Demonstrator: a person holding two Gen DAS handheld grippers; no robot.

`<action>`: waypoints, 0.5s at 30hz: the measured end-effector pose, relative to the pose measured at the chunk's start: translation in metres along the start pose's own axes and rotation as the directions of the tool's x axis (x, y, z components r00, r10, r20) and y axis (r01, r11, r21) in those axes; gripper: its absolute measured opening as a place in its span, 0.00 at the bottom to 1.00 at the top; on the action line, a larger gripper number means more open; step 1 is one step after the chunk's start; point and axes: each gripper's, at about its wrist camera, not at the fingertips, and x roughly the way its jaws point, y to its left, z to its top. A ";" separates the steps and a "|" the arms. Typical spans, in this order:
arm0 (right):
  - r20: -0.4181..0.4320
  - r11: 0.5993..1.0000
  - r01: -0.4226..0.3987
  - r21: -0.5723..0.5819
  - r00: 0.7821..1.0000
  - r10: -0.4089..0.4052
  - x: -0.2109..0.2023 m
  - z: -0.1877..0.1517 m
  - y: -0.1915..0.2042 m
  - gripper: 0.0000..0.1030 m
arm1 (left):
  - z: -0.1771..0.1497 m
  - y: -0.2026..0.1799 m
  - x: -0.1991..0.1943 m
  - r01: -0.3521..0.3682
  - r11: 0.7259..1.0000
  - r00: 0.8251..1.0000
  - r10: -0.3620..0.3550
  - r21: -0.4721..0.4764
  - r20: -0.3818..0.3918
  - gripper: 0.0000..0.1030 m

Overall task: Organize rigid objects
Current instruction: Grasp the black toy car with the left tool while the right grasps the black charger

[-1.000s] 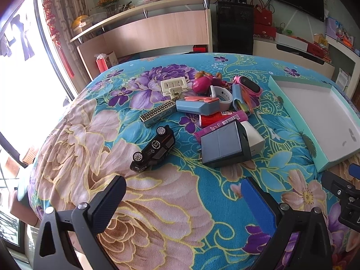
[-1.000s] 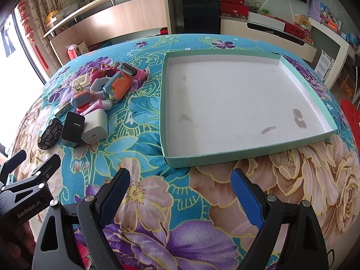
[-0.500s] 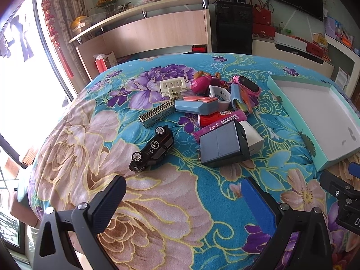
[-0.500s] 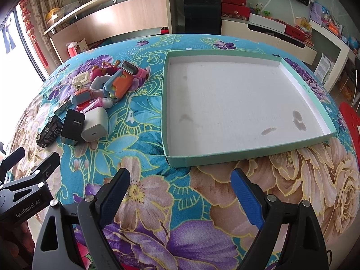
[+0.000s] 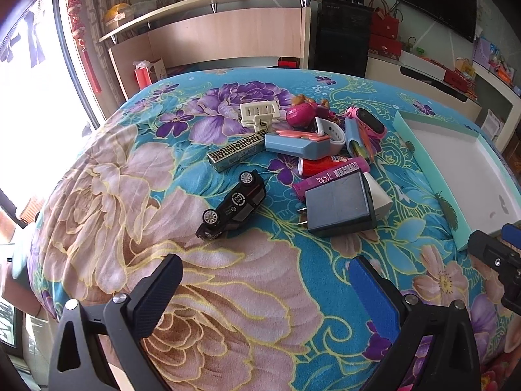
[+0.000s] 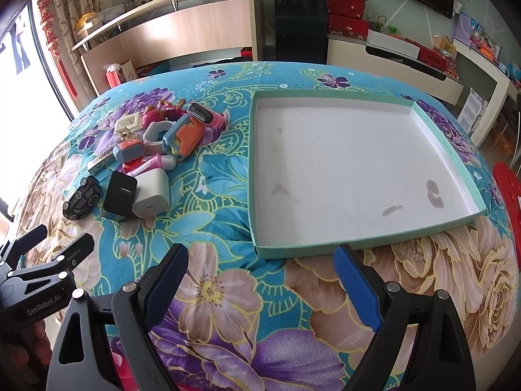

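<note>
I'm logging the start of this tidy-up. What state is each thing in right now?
left gripper: open, empty, above the cloth
right gripper: open, empty, just short of the tray
tray: nothing in it, a few stains on its floor
toy car: tipped on its side, wheels showing
black charger: lying flat, against the white charger
pile of small items: heaped together, outside the tray
</note>
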 end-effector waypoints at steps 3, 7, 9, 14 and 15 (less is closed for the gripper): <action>0.014 0.999 -0.035 -0.021 0.999 0.035 -0.002 0.013 0.014 0.89 | 0.003 0.009 0.003 -0.015 1.000 1.000 0.015 0.002 0.010 0.99; 0.020 0.993 -0.096 -0.067 0.995 0.097 0.001 0.028 0.043 0.89 | 0.011 0.027 0.011 -0.027 0.999 1.000 0.028 -0.020 0.007 0.98; 0.006 0.988 -0.123 -0.093 0.992 0.124 0.008 0.033 0.059 0.89 | 0.015 0.034 0.016 -0.023 0.999 1.000 0.023 -0.024 0.009 0.95; -0.044 0.978 -0.166 -0.130 0.986 0.162 0.029 0.037 0.089 0.89 | 0.022 0.044 0.029 -0.019 1.000 1.000 0.019 -0.019 0.005 0.94; -0.051 0.976 -0.173 -0.129 0.985 0.167 0.033 0.038 0.092 0.89 | 0.023 0.046 0.031 -0.012 1.000 1.000 0.012 -0.022 0.003 0.90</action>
